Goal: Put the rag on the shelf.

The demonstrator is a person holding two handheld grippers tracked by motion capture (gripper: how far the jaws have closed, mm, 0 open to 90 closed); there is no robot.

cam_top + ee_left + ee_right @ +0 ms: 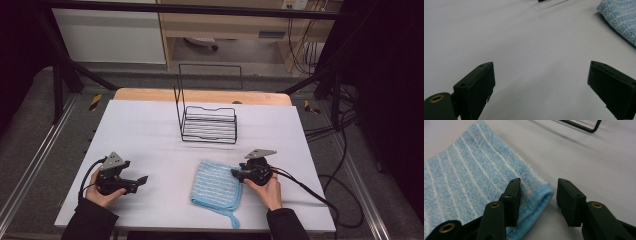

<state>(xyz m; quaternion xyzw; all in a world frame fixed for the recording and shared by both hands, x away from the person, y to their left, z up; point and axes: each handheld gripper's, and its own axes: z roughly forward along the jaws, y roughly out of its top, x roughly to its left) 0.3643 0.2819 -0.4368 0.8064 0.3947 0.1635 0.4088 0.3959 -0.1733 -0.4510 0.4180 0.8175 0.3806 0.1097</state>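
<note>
A folded light-blue towel (215, 186) with white stripes lies at the table's front middle, its hanging loop (234, 220) towards the front edge. My right gripper (235, 173) is at the towel's right edge. In the right gripper view it (539, 200) is open, one jaw resting over the towel (469, 170) and the other on bare table, with the towel's hemmed corner (544, 192) between them. My left gripper (141, 181) sits on the table left of the towel. Its jaws (541, 90) stand wide open with nothing between them, and the towel (621, 17) is ahead at the upper right.
A black wire rack (207, 122) stands at the table's back middle, its tall side on the left; its base wire (584, 126) is beyond the towel. The table is covered with a white sheet (145, 130). Cables trail off the table's right side (320, 197).
</note>
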